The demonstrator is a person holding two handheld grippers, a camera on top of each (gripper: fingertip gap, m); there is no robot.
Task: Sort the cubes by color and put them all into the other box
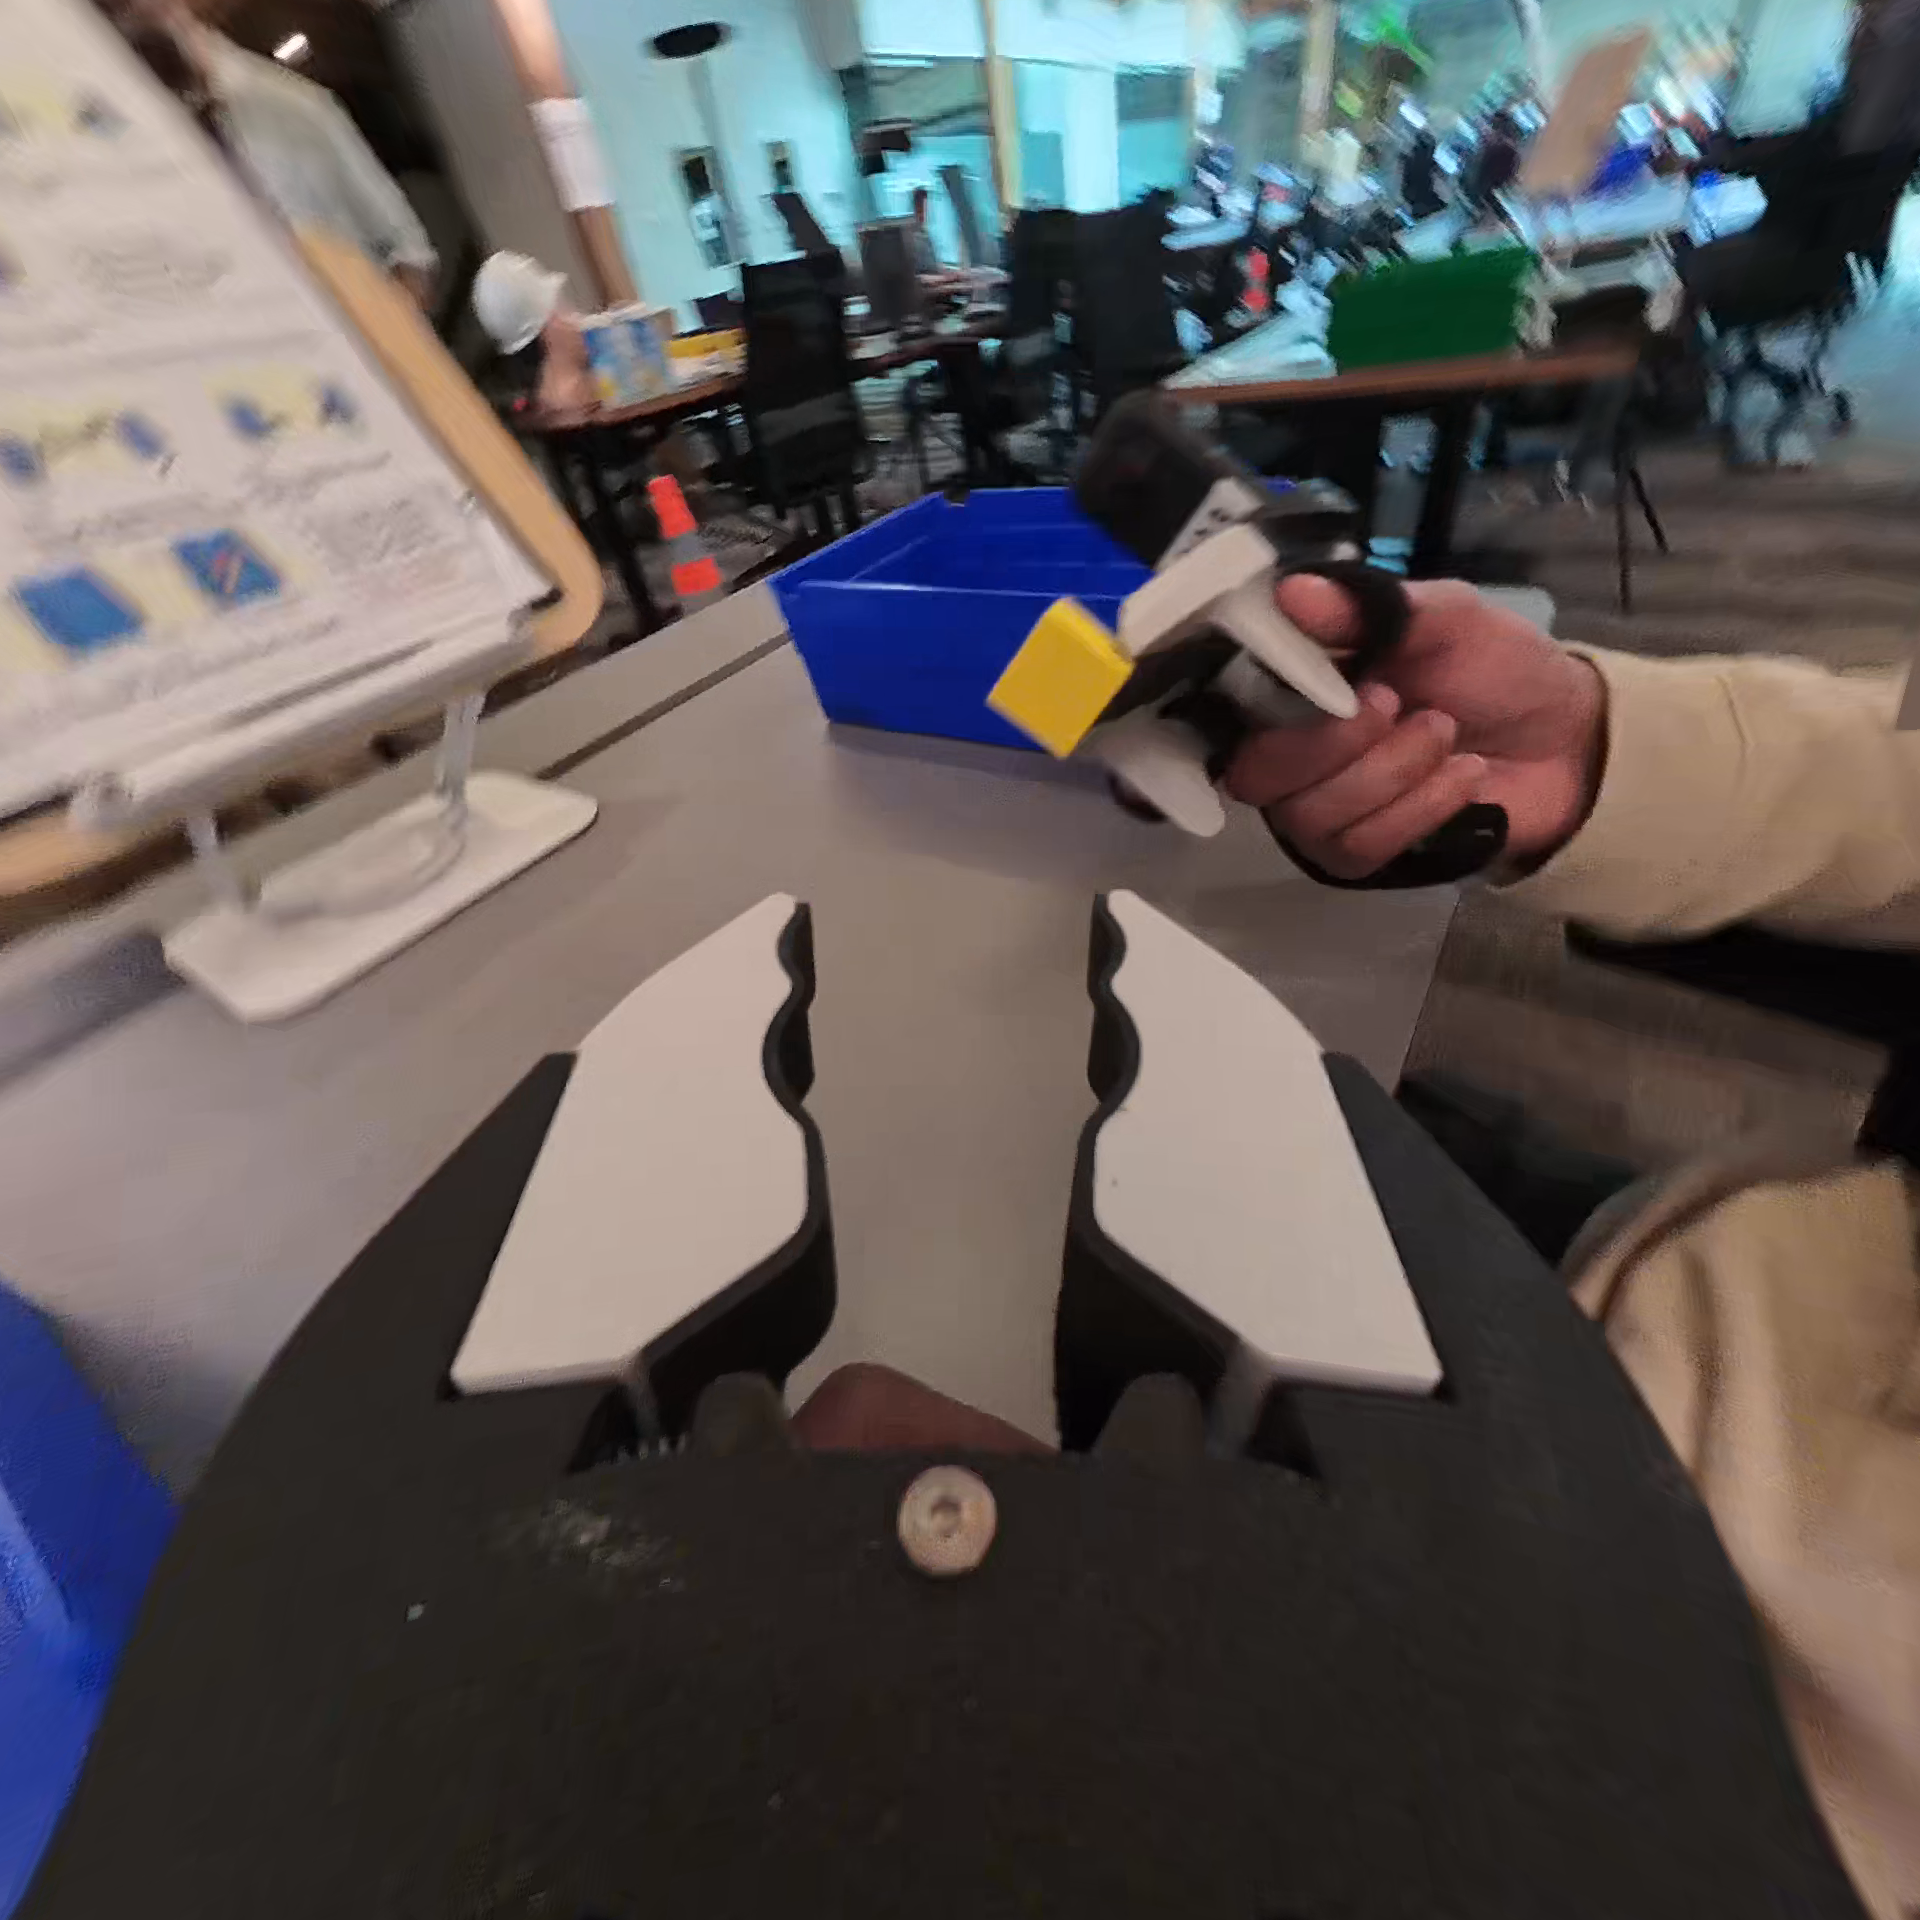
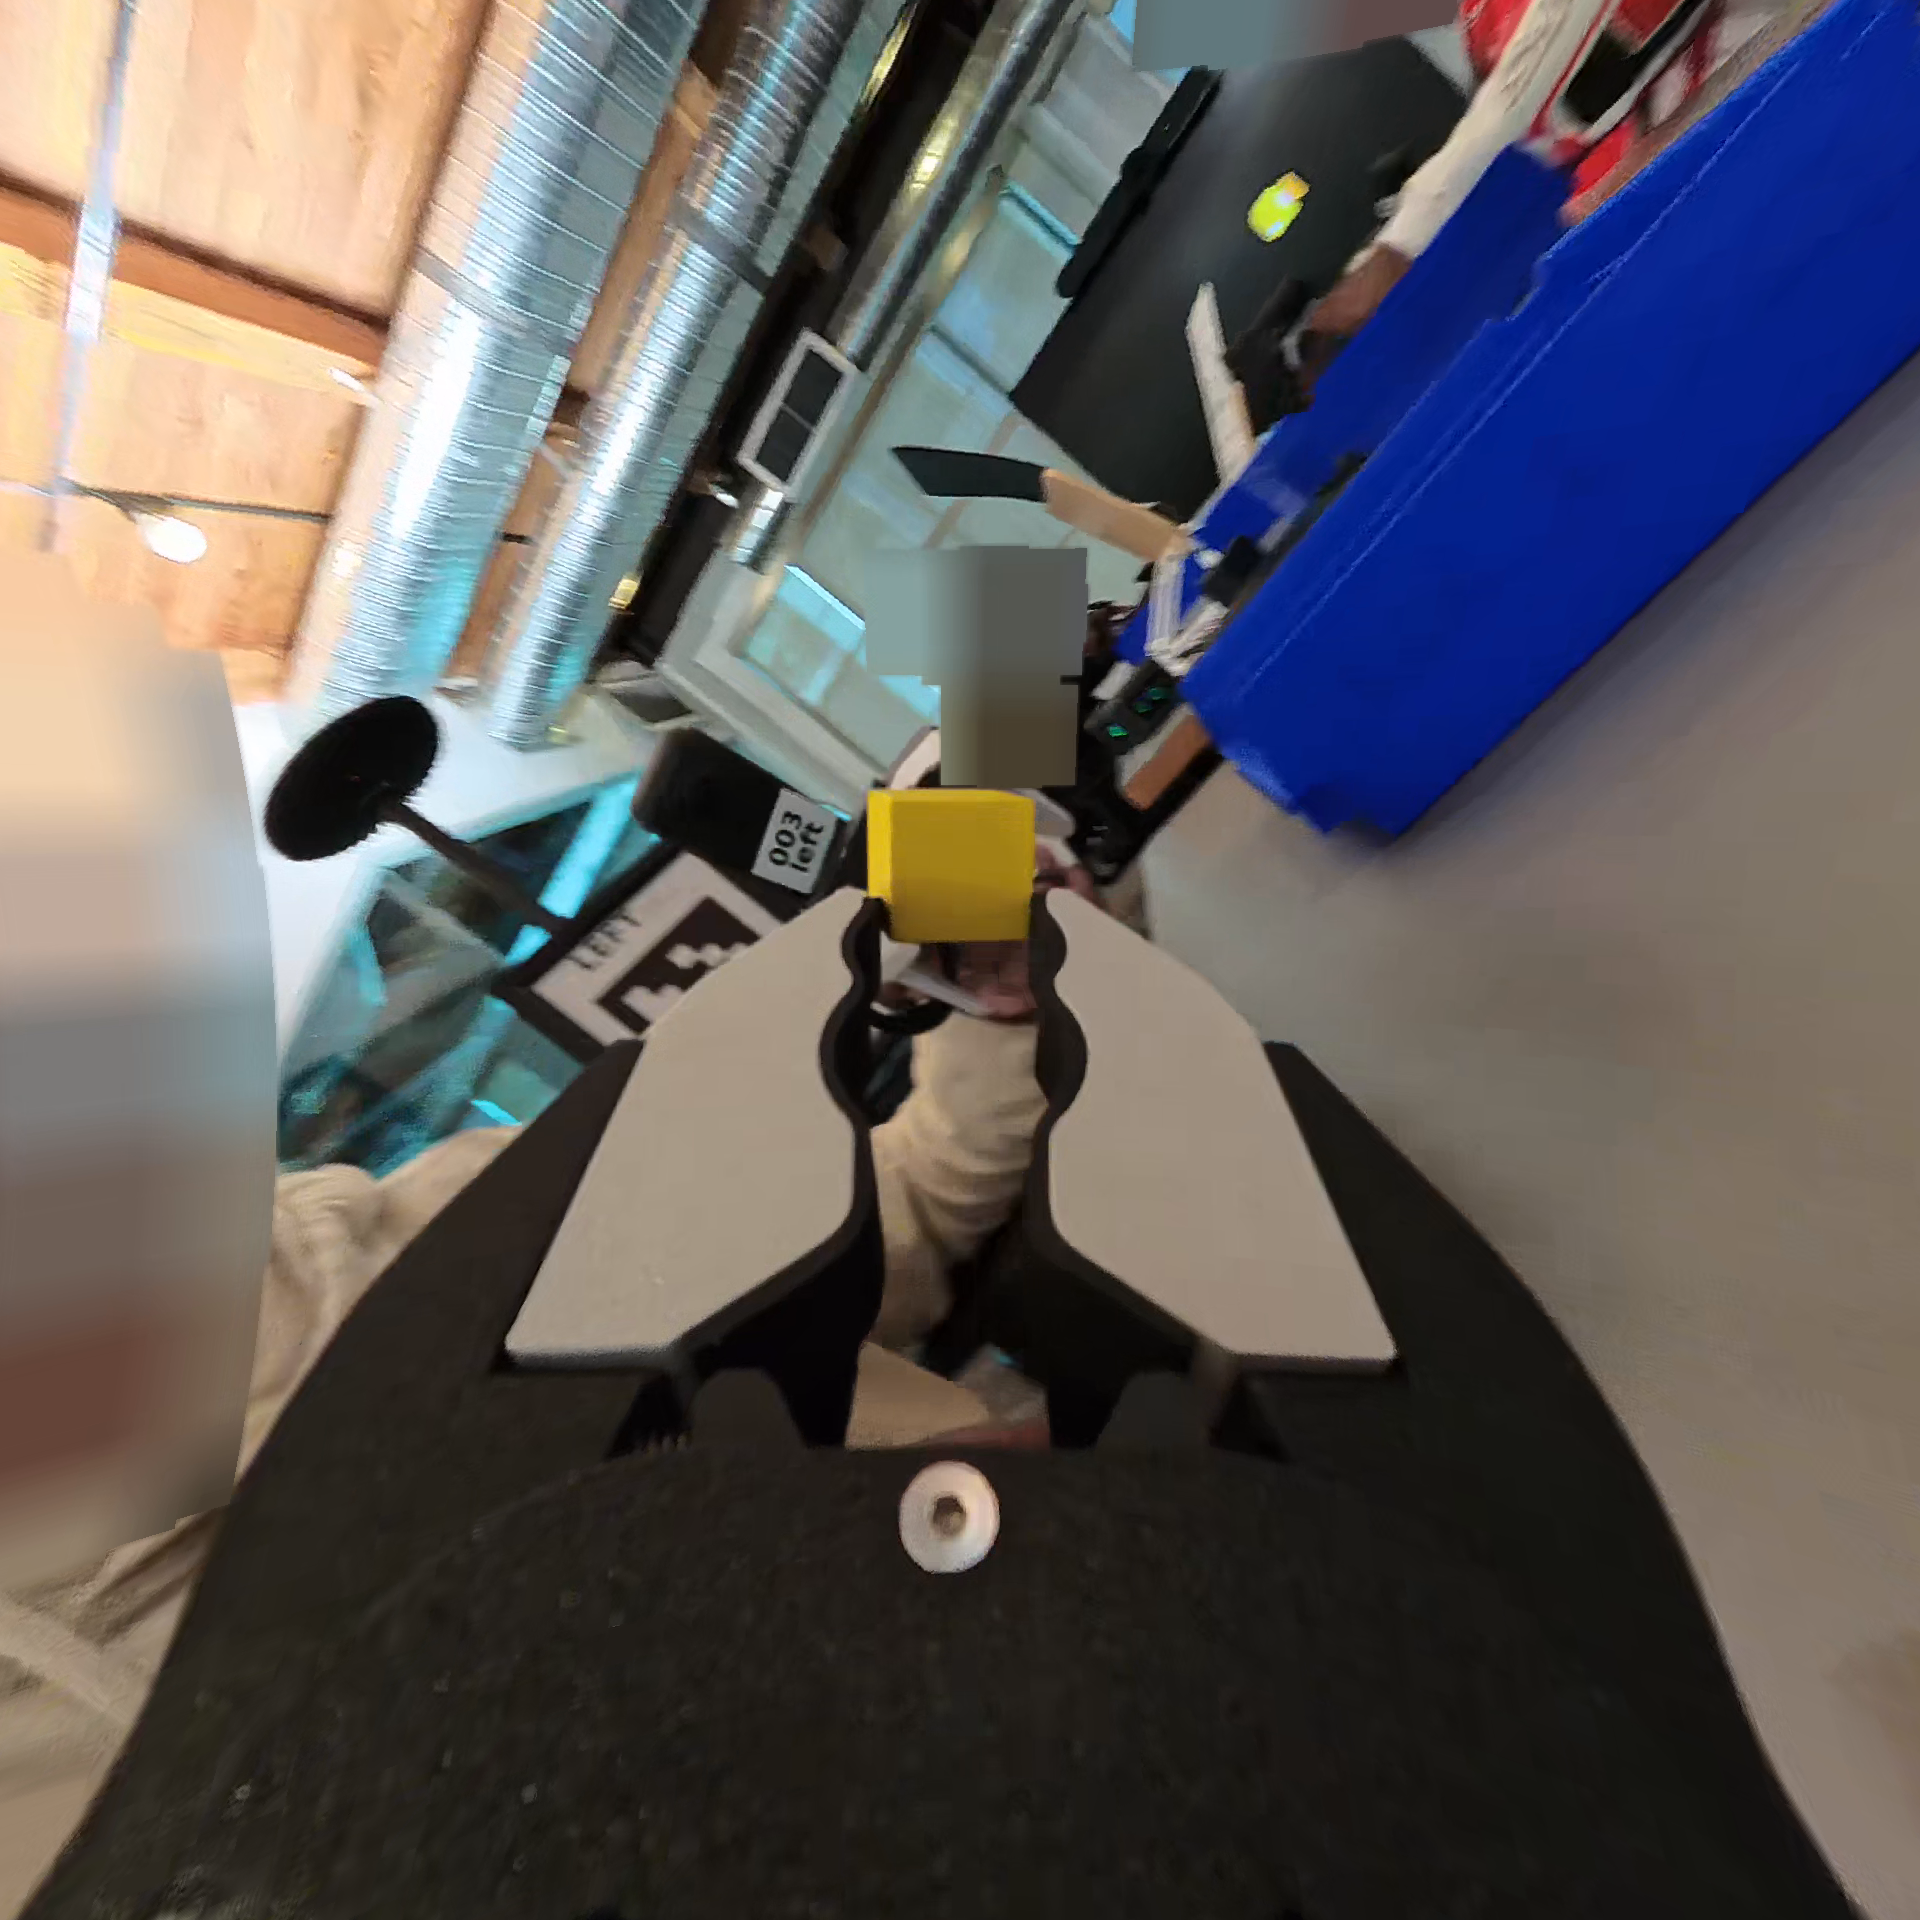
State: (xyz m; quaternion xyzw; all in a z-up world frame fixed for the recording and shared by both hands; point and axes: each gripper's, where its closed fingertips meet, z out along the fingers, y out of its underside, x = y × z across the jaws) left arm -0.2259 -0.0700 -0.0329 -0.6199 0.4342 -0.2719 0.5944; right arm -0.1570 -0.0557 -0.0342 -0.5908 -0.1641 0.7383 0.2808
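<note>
My right gripper (image 2: 951, 920) is shut on a yellow cube (image 2: 951, 862) at its fingertips, tilted sideways above the grey table (image 2: 1558, 1039). The left wrist view shows that gripper (image 1: 1117, 691) held by a hand, with the yellow cube (image 1: 1060, 675) in front of a blue box (image 1: 904, 644) at the table's far side. My left gripper (image 1: 948, 925) is open and empty over the grey table (image 1: 935, 810), pointing toward the cube. A blue box (image 2: 1558, 499) also stands at the upper right of the right wrist view. No other cubes show.
A white stand with a printed sheet on a board (image 1: 239, 499) is on the left of the table. A blue edge (image 1: 62, 1558) shows at the lower left. The table's right edge (image 1: 1444, 935) drops off near the person's sleeve (image 1: 1745, 790). There is about 8 centimetres between the tips of the two grippers.
</note>
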